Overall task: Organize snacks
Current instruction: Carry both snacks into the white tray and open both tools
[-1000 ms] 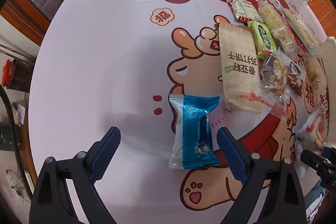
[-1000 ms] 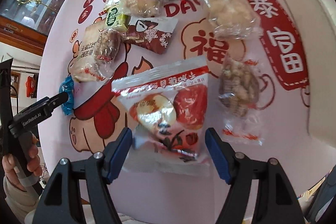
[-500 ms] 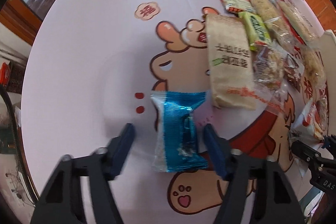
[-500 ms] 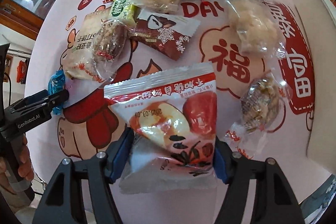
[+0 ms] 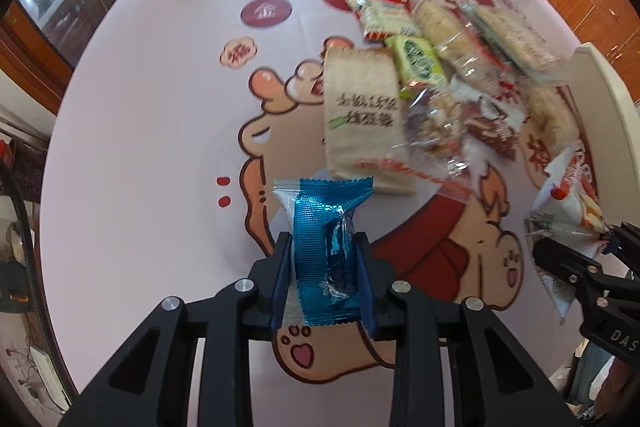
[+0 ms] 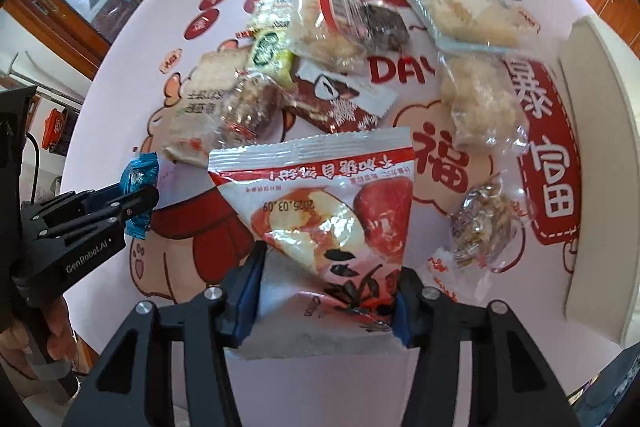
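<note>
Blue foil snack packet (image 5: 325,247), crinkled, upright between left fingers (image 5: 282,277).

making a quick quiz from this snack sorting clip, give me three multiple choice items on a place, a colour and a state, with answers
1. Where is the white tray in the right wrist view?
A. right edge of the table
B. left edge
C. under the snack pile

2. What colour is the wrapper held in the left claw?
A. green
B. blue
C. yellow

3. What is the state of the right claw?
A. open over bare cloth
B. shut on nothing
C. shut on the red and white apple chip bag

Answers:
1 A, the tray lies along the right side.
2 B, the blue foil snack packet sits pinched between the pads.
3 C, both pads press the bag's lower end, and its jaws have just been closing.
</note>
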The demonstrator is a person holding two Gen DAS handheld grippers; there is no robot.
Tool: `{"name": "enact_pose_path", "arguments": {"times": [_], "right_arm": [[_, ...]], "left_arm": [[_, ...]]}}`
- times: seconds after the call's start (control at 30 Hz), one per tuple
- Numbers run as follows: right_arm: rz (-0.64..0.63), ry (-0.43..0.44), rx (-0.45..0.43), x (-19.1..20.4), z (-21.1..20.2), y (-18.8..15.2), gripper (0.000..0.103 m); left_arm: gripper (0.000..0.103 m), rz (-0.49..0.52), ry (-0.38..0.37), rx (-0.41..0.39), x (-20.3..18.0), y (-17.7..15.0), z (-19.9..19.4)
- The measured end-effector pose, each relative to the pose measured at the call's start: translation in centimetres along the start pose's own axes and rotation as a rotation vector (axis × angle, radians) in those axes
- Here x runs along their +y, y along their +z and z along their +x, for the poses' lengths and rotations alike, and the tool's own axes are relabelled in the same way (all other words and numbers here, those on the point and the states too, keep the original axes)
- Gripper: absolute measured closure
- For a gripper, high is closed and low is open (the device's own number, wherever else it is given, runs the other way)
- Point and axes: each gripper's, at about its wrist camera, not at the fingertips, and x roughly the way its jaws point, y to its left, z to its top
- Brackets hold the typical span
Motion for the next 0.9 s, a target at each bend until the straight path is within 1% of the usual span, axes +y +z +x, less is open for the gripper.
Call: {"name": "enact_pose_path", "arguments": {"times": [0.03,0.2,0.23,0.3,0.43,0.63,0.73,0.9], "right_arm": [[-0.006,-0.001,-0.009,0.1,-0.2,0.1,0.05],[-0.035,-0.005,-0.056,-0.3,-2.4,-0.8,0.05],[-0.043,-0.009,-0.068,-0.4,-2.9,-0.9,0.05],[-0.055,-0.02,-0.094,-0.6,-3.7,-1.2,0.05],[-0.066,-0.04,-0.154,-2.0,-6.1,-1.8,0.05],[-0.043,-0.062,-0.23,-6.3,-10.5,-2.3,0.05],[-0.014,-0.075,-0.266,-9.1,-12.9,-2.6,0.05],[0.051,-0.095,-0.33,-14.8,-17.0,-3.1,0.05]], "left_arm": [[0.075,0.002,0.001,-0.009,-0.5,0.3,-0.2],[0.075,0.045,0.002,-0.098,-2.4,0.5,-3.6],[0.075,0.063,0.002,-0.123,-3.3,0.5,-4.5],[0.075,0.089,0.001,-0.154,-3.6,0.3,-6.0],[0.075,0.152,-0.016,-0.218,-7.0,0.5,-8.6],[0.075,0.239,-0.076,-0.297,-14.3,1.2,-12.0],[0.075,0.28,-0.12,-0.329,-18.8,1.6,-13.7],[0.075,0.343,-0.162,-0.366,-25.5,2.3,-15.1]]}}
